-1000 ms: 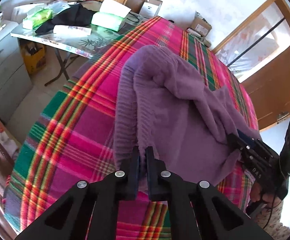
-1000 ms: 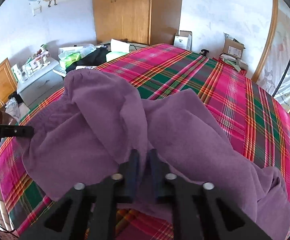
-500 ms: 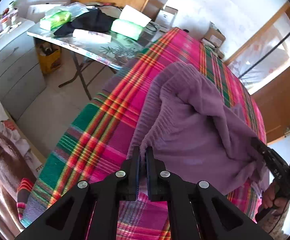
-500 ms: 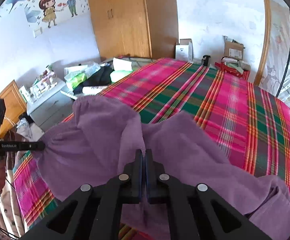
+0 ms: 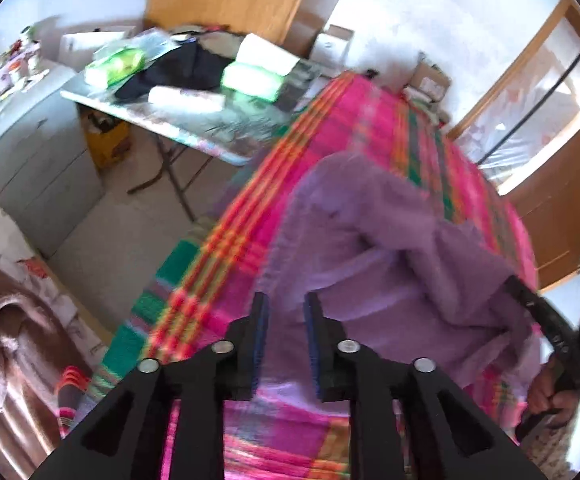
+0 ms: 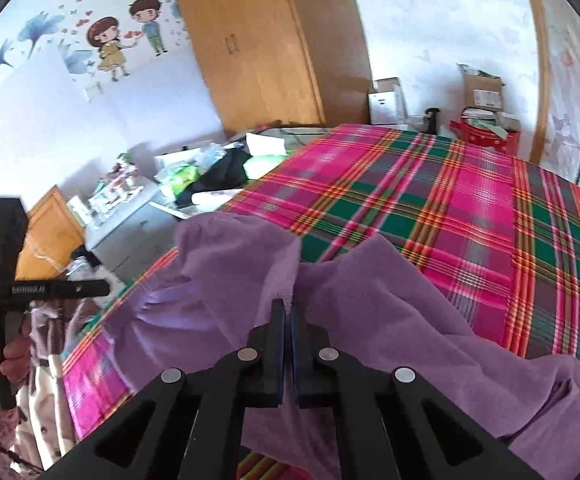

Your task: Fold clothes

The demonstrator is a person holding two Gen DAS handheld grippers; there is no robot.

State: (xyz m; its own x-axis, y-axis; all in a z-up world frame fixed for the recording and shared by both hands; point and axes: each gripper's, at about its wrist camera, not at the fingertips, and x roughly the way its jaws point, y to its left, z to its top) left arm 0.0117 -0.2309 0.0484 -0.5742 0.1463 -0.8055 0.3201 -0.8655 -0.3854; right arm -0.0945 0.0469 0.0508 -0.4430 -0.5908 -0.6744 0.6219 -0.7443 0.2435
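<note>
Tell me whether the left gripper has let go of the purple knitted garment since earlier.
Yes. The left gripper, shut on the purple knitted garment earlier, is now open above the plaid bedspread.

The black two-finger left gripper (image 5: pixel 284 306) has its jaws parted, a clear gap between the blue-lined pads (image 5: pixel 259 332), nothing between them. The black two-finger right gripper (image 6: pixel 286 314) has its jaws pressed nearly together, pinching a fold of purple fabric (image 6: pixel 370 304). A bare hand (image 6: pixel 14 354) grips the left gripper's handle.

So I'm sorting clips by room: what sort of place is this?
Most likely a home bedroom: a bed under a plaid bedspread, a wooden wardrobe and cartoon wall stickers.
</note>
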